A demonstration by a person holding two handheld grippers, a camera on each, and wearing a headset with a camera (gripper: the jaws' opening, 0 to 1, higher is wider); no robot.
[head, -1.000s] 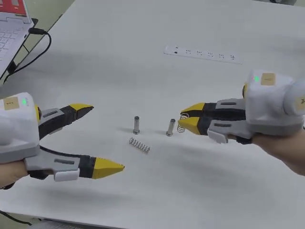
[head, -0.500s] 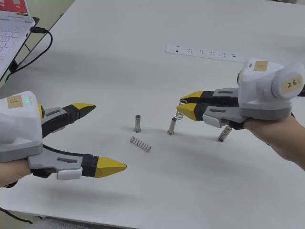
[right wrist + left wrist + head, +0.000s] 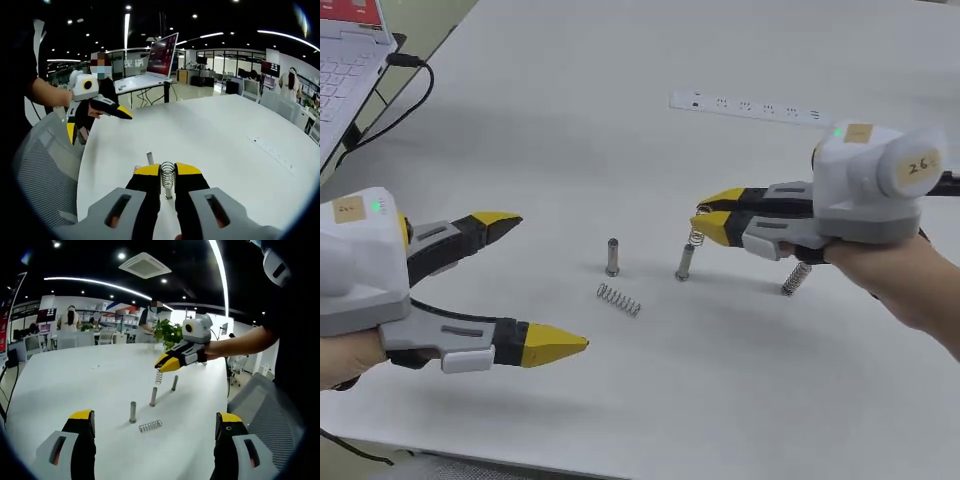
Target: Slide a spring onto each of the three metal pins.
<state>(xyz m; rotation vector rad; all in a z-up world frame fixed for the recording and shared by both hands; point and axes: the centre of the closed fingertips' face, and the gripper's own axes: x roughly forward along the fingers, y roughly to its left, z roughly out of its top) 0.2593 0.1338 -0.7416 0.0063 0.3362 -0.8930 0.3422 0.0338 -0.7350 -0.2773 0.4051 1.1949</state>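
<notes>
Right gripper: my jaws are nearly closed, pinching the held spring by its top coils so it hangs upright below the yellow tips. Its lower end sits right at the top of the middle pin — I cannot tell whether it is over the tip or just above it. In the right gripper view the spring stands between my two jaw tips with the pin's base below it.

Left gripper: near left, well apart from the pins, jaws spread wide, holding nothing.

On the white table: the left pin stands upright and bare, just left of the middle pin. The loose spring lies flat on the near side of that pin. The right pin stands under my right gripper's body — a spring already around it.
</notes>
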